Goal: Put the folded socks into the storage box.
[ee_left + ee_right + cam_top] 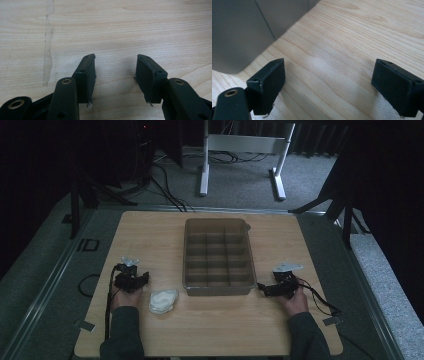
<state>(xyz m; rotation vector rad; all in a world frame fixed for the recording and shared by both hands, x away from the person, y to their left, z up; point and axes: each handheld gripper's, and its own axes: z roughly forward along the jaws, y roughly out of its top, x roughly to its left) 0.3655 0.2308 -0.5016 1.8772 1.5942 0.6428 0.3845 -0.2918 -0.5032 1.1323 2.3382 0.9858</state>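
Both jaws are wide apart: the left gripper [131, 279] and the right gripper [280, 287] hold nothing. To grab the white bundle [163, 300] well, I think the left gripper should come down over its middle and squeeze softly, then lift it to the grey tray [216, 290].

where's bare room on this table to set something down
The light wooden table is bare left of the grey divided plastic tray, right of it, and across the near edge between the forearms. It is crowded near the tray's near left corner, where the white crumpled cloth lies beside the left gripper. The right gripper sits at the tray's near right corner.

Light wooden table [210, 320], grey divided tray [216, 252], white crumpled cloth [163, 300]
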